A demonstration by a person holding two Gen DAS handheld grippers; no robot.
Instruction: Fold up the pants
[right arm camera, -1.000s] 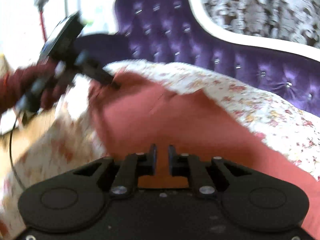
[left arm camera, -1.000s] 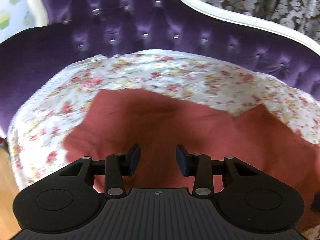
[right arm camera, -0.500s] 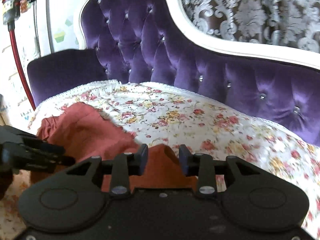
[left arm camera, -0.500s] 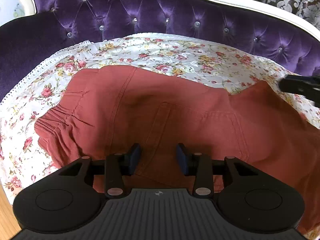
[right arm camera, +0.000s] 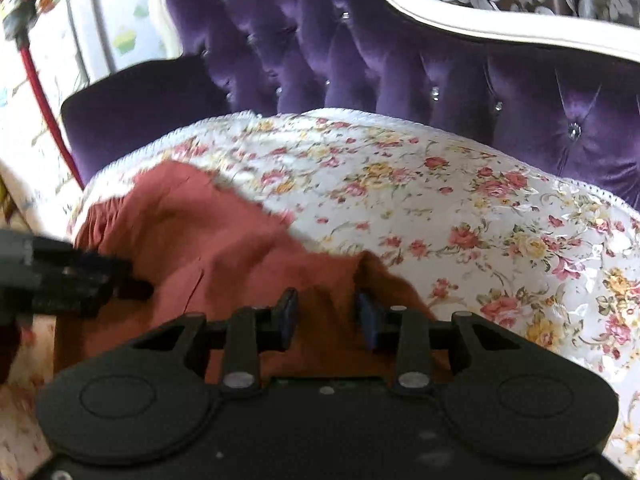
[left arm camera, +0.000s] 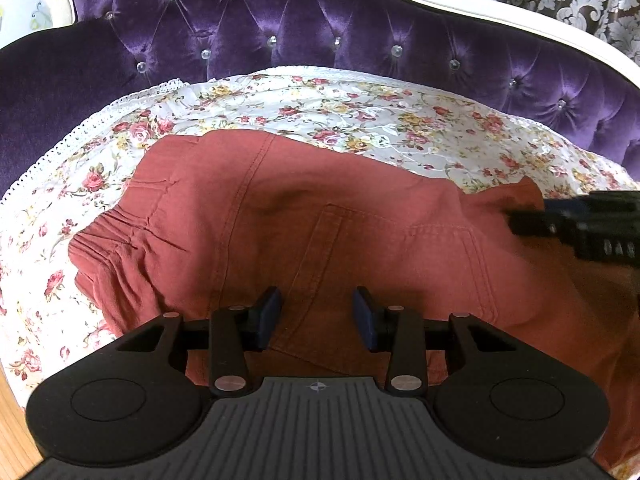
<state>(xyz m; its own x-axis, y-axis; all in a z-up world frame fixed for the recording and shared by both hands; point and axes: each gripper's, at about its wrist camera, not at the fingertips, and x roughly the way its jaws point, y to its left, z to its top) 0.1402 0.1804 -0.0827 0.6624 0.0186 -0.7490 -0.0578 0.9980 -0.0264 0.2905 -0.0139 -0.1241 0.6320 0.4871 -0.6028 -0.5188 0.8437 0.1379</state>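
Left wrist view: the rust-red pants (left arm camera: pixel 320 220) lie on a floral cover (left arm camera: pixel 360 120) over the purple sofa (left arm camera: pixel 240 20); the left gripper (left arm camera: pixel 316 312) hovers above them, jaws spread. Right wrist view: the right gripper (right arm camera: pixel 326 316) has its jaws spread around a raised fabric fold.

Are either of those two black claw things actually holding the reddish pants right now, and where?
Neither. The left gripper and right gripper are both open above the rust-red cotton pants, which lie on the floral bedspread.
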